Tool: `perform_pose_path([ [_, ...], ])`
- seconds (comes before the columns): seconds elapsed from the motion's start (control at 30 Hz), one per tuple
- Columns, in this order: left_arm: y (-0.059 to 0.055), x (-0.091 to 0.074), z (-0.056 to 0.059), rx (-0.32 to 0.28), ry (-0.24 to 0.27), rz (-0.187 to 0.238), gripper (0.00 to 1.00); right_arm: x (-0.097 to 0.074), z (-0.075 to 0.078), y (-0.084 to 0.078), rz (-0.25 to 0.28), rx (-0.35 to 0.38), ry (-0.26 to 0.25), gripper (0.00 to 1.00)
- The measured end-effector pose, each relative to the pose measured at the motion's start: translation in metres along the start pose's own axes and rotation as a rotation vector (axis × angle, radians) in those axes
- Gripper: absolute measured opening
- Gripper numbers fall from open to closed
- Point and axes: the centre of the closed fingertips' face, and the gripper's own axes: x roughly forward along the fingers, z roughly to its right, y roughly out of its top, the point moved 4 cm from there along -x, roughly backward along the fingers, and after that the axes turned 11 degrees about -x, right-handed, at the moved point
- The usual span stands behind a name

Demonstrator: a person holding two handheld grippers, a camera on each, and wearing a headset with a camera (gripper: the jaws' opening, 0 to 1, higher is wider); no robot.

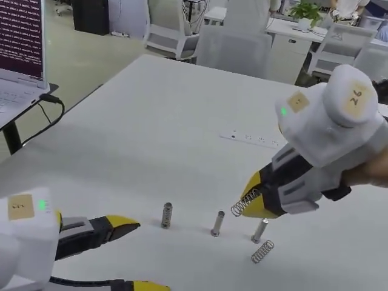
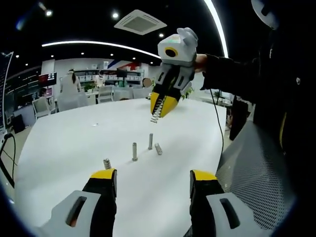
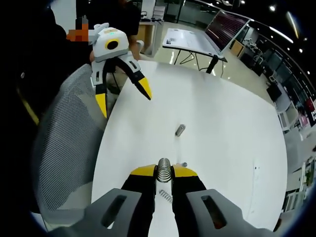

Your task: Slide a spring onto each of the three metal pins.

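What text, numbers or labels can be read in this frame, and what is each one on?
"26", sideways, as best it reads: top sticker on the right gripper, which holds a spring.
Too blurred to read: marks on the lower sticker of that gripper.
Too blurred to read: marks on the tan sticker of the left gripper.
Too small to read: lines of text on the laptop screen.

A: Head view: high, near, looking down across the worktop (image 1: 151, 121) at the pins (image 1: 217, 223).
B: Left gripper view: low, level, facing right tongs (image 2: 160, 112). Right gripper view: above, looking down toward left tongs (image 3: 124, 102). All three share the pins.
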Motion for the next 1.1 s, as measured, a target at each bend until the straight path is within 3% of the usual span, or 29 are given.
perform_pose_path([
  [0.43,-0.001,-0.001,0.013,0.004,-0.006,0.005,0.62,0.025,0.026,-0.010,-0.088,0.001,0.048,0.08],
  [0.67,-0.001,-0.001,0.012,-0.009,-0.010,0.015,0.63,0.043,0.033,-0.012,-0.130,-0.002,0.101,0.08],
  [0.77,-0.002,0.000,0.012,-0.007,-0.009,0.007,0.63,0.049,0.035,-0.020,-0.181,-0.020,0.111,0.08],
  [1.1,-0.003,0.000,0.011,-0.007,-0.008,0.007,0.65,0.065,0.040,-0.027,-0.212,-0.006,0.155,0.08],
])
